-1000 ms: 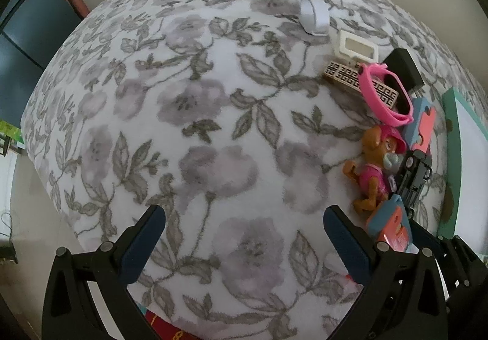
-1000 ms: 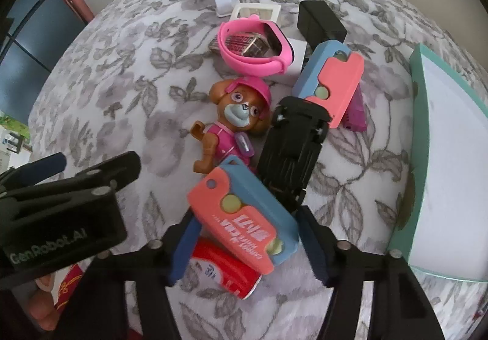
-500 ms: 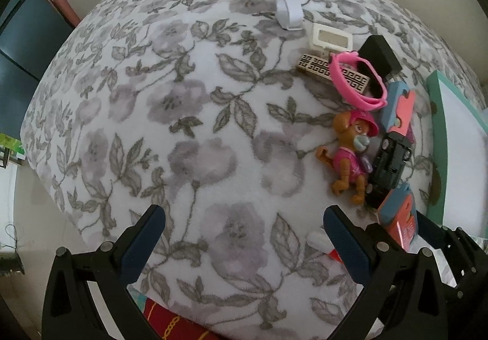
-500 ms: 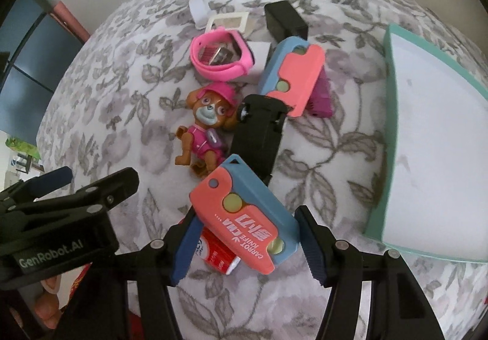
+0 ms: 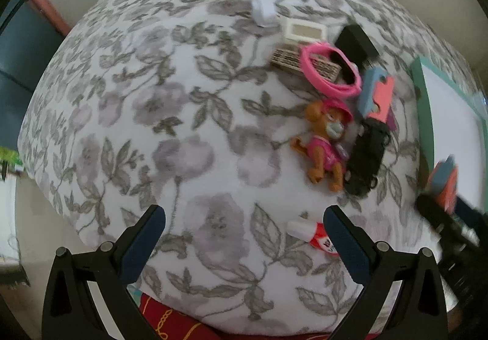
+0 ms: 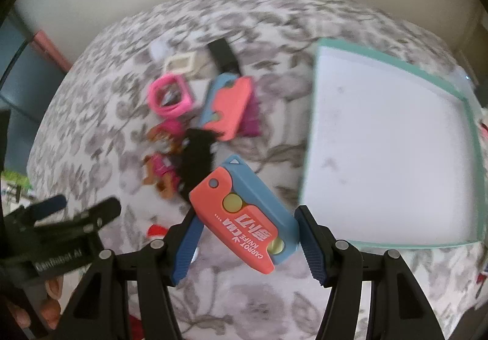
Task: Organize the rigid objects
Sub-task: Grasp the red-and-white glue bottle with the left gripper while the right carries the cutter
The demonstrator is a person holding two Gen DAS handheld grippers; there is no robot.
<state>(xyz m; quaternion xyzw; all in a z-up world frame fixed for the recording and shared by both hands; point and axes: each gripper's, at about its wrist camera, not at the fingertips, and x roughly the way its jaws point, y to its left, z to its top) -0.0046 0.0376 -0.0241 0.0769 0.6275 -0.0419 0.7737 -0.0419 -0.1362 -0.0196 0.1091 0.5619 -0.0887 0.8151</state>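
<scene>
My right gripper is shut on a coral and blue carrot knife toy, held in the air just left of the teal-rimmed white tray; it also shows at the right edge of the left wrist view. My left gripper is open and empty over the flowered cloth. On the cloth lie a pup figure, a black toy car, a second carrot knife toy, a pink band and a red and white tube.
At the back of the pile lie a patterned block, a white frame, a white clip and a black box. A magenta piece sits under the second knife toy. The cloth's front edge drops off near me.
My right gripper has lifted the knife toy and carried it right, toward the tray, uncovering the tube. My left gripper has drawn back a little and stays open.
</scene>
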